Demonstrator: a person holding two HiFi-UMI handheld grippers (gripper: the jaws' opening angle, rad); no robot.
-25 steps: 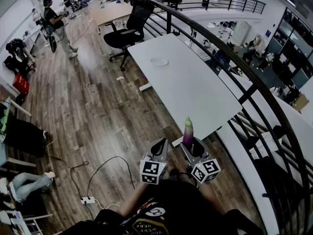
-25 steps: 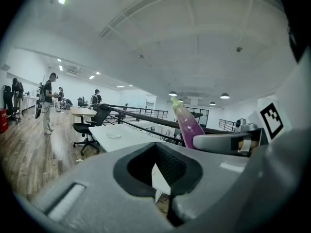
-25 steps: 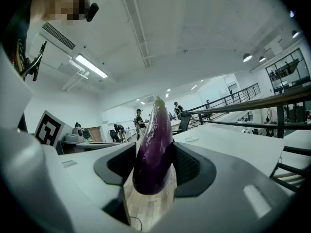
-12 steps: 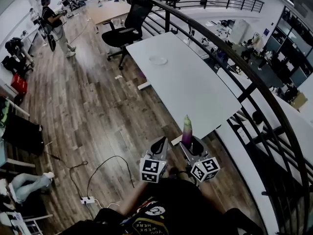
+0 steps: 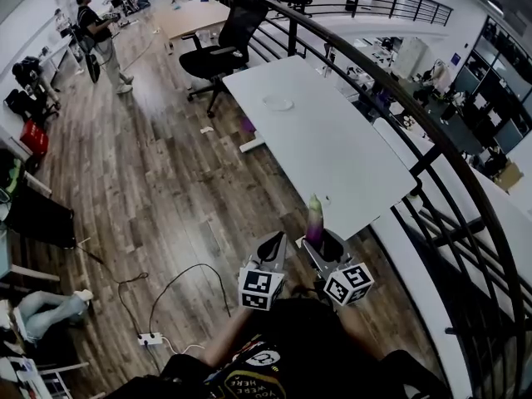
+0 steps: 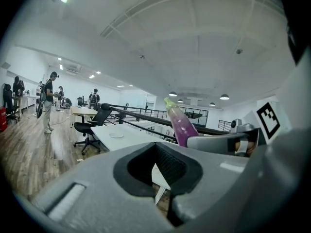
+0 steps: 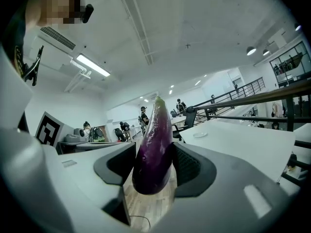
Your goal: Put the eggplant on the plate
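A purple eggplant (image 5: 314,224) with a pale green tip stands upright in my right gripper (image 5: 322,246), whose jaws are shut on its lower half. The right gripper view shows the eggplant (image 7: 154,144) filling the gap between the pads (image 7: 188,166). My left gripper (image 5: 270,248) is beside it on the left, jaws together with nothing between them. From the left gripper view the eggplant (image 6: 179,124) rises at the right. A small white plate (image 5: 278,104) lies at the far end of the long white table (image 5: 341,156); both grippers hover off the table's near end.
A dark curved railing (image 5: 391,90) runs along the table's right side. A black office chair (image 5: 223,46) stands at the table's far end. A black cable (image 5: 179,283) lies on the wood floor to the left. People (image 5: 94,33) stand far off at the upper left.
Both grippers have drifted a little toward the table's near end. The eggplant stays upright in the right gripper.
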